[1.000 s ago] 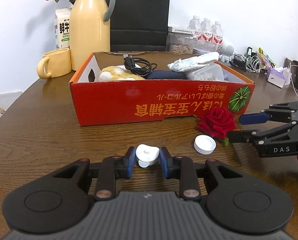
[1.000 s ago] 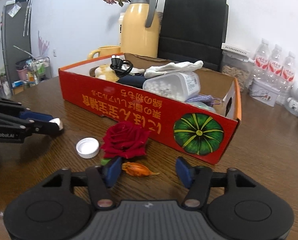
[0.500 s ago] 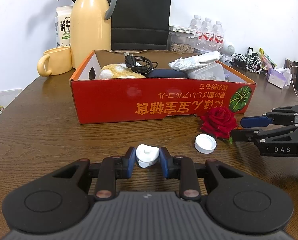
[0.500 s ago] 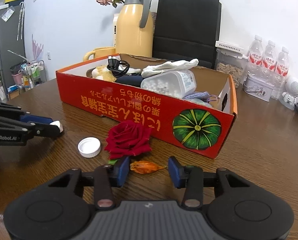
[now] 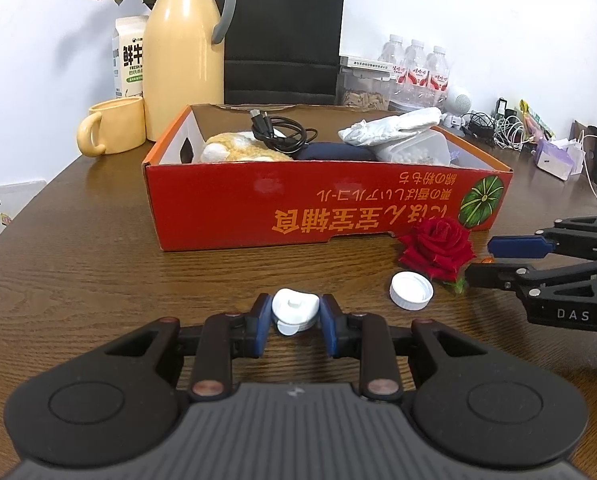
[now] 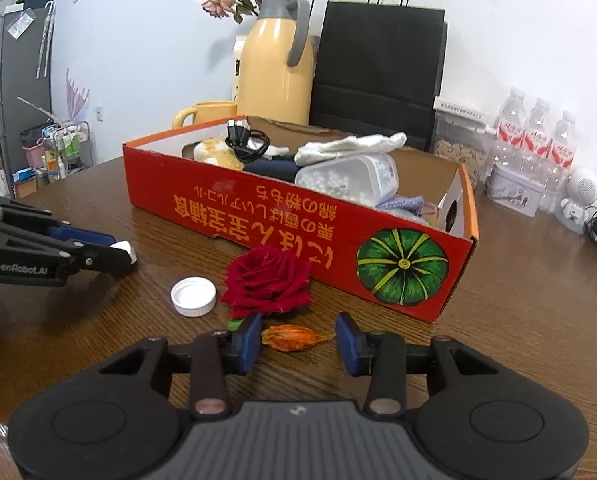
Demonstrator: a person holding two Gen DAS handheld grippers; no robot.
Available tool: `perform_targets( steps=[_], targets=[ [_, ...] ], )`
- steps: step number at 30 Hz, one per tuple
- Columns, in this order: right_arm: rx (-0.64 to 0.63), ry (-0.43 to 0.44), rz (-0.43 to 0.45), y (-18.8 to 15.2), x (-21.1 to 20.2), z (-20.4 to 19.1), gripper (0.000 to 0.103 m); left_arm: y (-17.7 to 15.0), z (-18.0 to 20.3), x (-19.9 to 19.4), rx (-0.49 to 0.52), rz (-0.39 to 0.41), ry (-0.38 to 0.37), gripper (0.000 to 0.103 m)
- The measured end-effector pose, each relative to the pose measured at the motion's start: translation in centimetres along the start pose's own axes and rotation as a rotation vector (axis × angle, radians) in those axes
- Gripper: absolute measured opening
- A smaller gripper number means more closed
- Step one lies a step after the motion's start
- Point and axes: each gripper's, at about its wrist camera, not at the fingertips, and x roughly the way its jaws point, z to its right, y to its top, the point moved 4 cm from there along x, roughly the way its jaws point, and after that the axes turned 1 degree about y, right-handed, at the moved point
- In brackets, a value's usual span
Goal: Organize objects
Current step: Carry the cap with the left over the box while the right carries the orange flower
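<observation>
**Tongs closing on a dried orange pod beside the box**

Tongs come first in the right wrist view: the right tongs [image 6: 298, 340] are spread with the jaws closing, and a small dried orange pod [image 6: 294, 338] lies on the counter [image 6: 538, 340] between the blue pads [image 6: 248, 338], which do not yet press on it. The left pad sits just beside the pod's blunt end; the right pad stands apart from its thin tail. To do this pick well, the person would probably want the pads low, near the wood, and centred on the fat middle of the pod, since a light, tapering thing could skid or pivot out if pinched at the tip (it also looks brittle, so a gentle squeeze seems wise).

The left tongs [image 5: 295, 316] are pinching a small white plastic piece [image 5: 294, 312], held just above the counter.

A little farther out lie a white bottle cap [image 5: 411, 291] and a red rose [image 6: 268, 280], the rose's green stem end almost touching the right tongs' left pad. Sweeping the rose aside is the likely slip, so a straight closing is best.

Beyond them stands the red cardboard box [image 6: 282, 216], open-topped and already holding a black cable, a white cloth, a clear tub of white beads and other items; it seems the fitting destination. Behind it are a yellow thermos [image 5: 184, 56], a yellow mug [image 5: 114, 126] and a black paper bag [image 5: 284, 36].
</observation>
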Motion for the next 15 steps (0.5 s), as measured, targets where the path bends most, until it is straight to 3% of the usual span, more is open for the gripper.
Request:
perform_targets(
  steps=[4,15],
  targets=[
    [-0.005,-0.056,0.040,-0.1,-0.9,-0.3,0.039,0.2,-0.1,-0.3,-0.006,0.011,0.004,0.027],
    [0.048,-0.069,0.198,2.9,-3.0,-0.9,0.039,3.6,0.4,-1.4,0.013,0.105,0.019,0.027]
  ],
)
